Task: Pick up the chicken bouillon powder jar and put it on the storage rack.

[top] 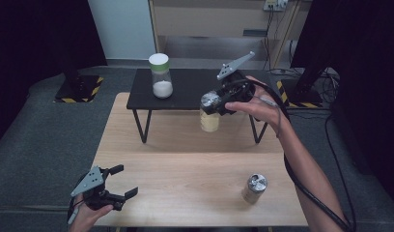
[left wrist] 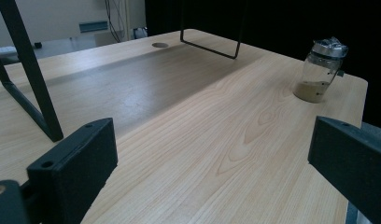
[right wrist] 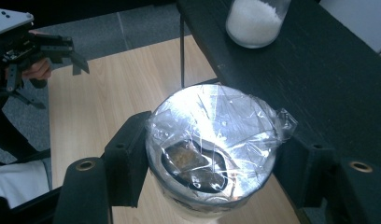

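My right gripper [top: 218, 102] is shut on the top of a clear jar [top: 209, 121] holding pale yellow powder. It hangs in the air in front of the black shelf [top: 190, 96]. In the right gripper view the black jaws press both sides of this jar [right wrist: 212, 140], whose mouth is covered with crinkled clear film. A second film-topped jar [top: 254, 187] with brownish powder stands at the table's front right, also seen as the brown-powder jar [left wrist: 319, 70]. My left gripper [top: 127, 180] rests open at the front left corner, its jaws wide apart over bare wood [left wrist: 212, 144].
A white-lidded jar [top: 161, 76] of white powder stands on the left of the black shelf, seen too as the white-powder jar [right wrist: 253, 18]. The shelf's thin metal legs [top: 142, 126] stand on the wooden table [top: 185, 169]. Grey floor surrounds the table.
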A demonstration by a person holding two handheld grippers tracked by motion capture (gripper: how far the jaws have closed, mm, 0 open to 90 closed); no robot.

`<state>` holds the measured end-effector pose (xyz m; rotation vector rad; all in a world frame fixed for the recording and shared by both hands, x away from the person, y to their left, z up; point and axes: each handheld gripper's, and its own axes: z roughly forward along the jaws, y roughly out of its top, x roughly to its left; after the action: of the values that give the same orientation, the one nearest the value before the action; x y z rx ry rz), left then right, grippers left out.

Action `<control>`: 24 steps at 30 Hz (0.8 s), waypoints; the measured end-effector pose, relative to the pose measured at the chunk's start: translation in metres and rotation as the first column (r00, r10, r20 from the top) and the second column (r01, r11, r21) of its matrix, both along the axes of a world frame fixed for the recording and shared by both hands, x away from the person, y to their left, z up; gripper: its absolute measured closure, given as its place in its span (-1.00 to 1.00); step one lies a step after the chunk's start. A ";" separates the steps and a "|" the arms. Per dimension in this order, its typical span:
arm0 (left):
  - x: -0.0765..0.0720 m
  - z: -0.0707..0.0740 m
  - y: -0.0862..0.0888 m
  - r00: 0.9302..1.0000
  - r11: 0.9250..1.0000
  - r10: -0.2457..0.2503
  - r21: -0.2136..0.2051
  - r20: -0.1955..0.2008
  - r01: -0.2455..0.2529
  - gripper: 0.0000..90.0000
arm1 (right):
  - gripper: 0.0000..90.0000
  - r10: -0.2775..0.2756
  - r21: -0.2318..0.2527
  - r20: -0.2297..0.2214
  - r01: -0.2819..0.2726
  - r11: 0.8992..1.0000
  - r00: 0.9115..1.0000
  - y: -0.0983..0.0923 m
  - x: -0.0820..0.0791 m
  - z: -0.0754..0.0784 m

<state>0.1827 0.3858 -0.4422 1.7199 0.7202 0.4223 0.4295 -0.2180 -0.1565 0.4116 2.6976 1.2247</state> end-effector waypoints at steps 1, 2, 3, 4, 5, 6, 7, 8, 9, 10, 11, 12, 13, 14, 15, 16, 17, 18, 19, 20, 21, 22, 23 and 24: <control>0.000 0.000 0.000 1.000 1.000 0.000 -0.001 -0.001 0.000 -0.99 | -0.22 -0.001 0.001 0.003 0.001 1.000 1.000 0.001 0.000 0.002; 0.000 0.000 0.000 1.000 1.000 0.000 -0.001 -0.001 0.000 -0.99 | -0.22 -0.005 0.001 0.002 0.005 1.000 1.000 0.002 0.001 0.005; 0.000 0.000 0.000 1.000 1.000 0.000 -0.001 -0.001 0.000 -0.99 | -0.22 -0.007 0.000 0.003 0.007 1.000 1.000 0.003 0.001 0.006; 0.000 0.000 0.000 1.000 1.000 -0.001 -0.001 0.000 0.001 -0.99 | -0.22 -0.011 0.002 0.003 0.011 1.000 1.000 0.004 0.002 0.008; 0.000 0.000 0.000 1.000 1.000 -0.001 -0.001 0.000 0.001 -0.99 | -0.22 -0.015 0.002 0.000 0.015 1.000 1.000 0.006 0.003 0.010; 0.000 0.000 0.000 1.000 1.000 -0.001 0.000 -0.001 0.001 -0.99 | -0.22 -0.020 0.003 0.000 0.020 1.000 1.000 0.007 0.004 0.011; 0.000 0.000 0.000 1.000 1.000 -0.002 0.000 -0.001 0.002 -0.99 | -0.22 -0.023 0.003 0.002 0.023 1.000 1.000 0.008 0.004 0.012; 0.000 0.000 0.001 1.000 1.000 -0.002 -0.002 -0.001 0.002 -0.99 | -0.22 -0.027 0.002 0.004 0.027 1.000 1.000 0.009 0.005 0.014; 0.000 0.000 0.001 1.000 1.000 -0.002 -0.003 -0.001 0.002 -0.99 | -0.22 -0.029 0.002 0.003 0.029 1.000 1.000 0.010 0.006 0.014; 0.000 0.000 0.001 1.000 1.000 -0.003 -0.002 -0.001 0.003 -0.99 | -0.22 -0.033 0.001 -0.001 0.033 0.999 0.999 0.011 0.007 0.015; 0.000 0.000 0.001 1.000 1.000 -0.003 -0.003 -0.001 0.003 -0.99 | -0.22 -0.042 -0.001 -0.004 0.042 0.999 0.999 0.013 0.008 0.016; 0.000 0.000 0.001 1.000 1.000 -0.004 -0.003 -0.001 0.004 -0.99 | -0.22 -0.045 -0.002 0.001 0.045 0.999 0.999 0.014 0.009 0.016; 0.000 0.000 0.001 1.000 1.000 -0.004 -0.003 0.000 0.004 -0.99 | -0.22 -0.056 -0.003 0.003 0.056 0.998 0.998 0.015 0.010 0.016; 0.000 0.000 0.001 1.000 1.000 -0.004 -0.003 0.000 0.004 -0.99 | -0.22 -0.069 -0.002 0.002 0.069 0.998 0.998 0.016 0.011 0.017; 0.000 0.000 0.001 1.000 1.000 -0.004 -0.003 -0.001 0.004 -0.99 | -0.22 -0.077 -0.004 0.001 0.077 0.997 0.997 0.017 0.013 0.017; 0.000 0.000 0.001 1.000 1.000 -0.004 -0.003 -0.001 0.004 -0.99 | -0.22 -0.086 -0.005 0.001 0.086 0.996 0.996 0.017 0.014 0.018; 0.000 0.000 0.001 1.000 1.000 -0.003 -0.003 -0.001 0.003 -0.99 | -0.22 -0.092 -0.004 0.003 0.092 0.996 0.996 0.018 0.015 0.018; 0.000 0.000 0.001 1.000 1.000 -0.003 -0.003 -0.001 0.003 -0.99 | -0.22 -0.099 -0.003 0.005 0.099 0.995 0.995 0.018 0.017 0.019; 0.000 0.000 0.001 1.000 1.000 -0.003 -0.003 -0.002 0.003 -0.99 | -0.22 -0.107 -0.002 0.004 0.107 0.994 0.994 0.018 0.018 0.019; 0.000 0.000 0.001 1.000 1.000 -0.004 -0.003 -0.001 0.004 -0.99 | -0.22 -0.113 0.001 0.007 0.113 0.994 0.994 0.018 0.019 0.020; 0.000 0.000 0.001 1.000 1.000 -0.004 -0.003 -0.001 0.004 -0.99 | -0.22 -0.122 0.003 0.006 0.122 0.993 0.993 0.018 0.020 0.021; 0.000 0.000 0.001 1.000 1.000 -0.005 -0.003 -0.001 0.005 -0.99 | -0.22 -0.131 0.008 0.006 0.131 0.991 0.991 0.018 0.022 0.021; 0.000 0.000 0.001 1.000 1.000 -0.004 -0.002 -0.002 0.004 -0.99 | -0.22 -0.137 0.013 0.010 0.137 0.990 0.991 0.017 0.023 0.021; 0.000 0.000 0.001 1.000 1.000 -0.005 -0.003 -0.002 0.005 -0.99 | -0.22 -0.146 0.013 0.008 0.146 0.989 0.989 0.017 0.024 0.022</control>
<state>0.1830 0.3868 -0.4423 1.7195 0.7178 0.4160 0.4540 -0.2010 -0.1347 0.5918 2.6014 1.1995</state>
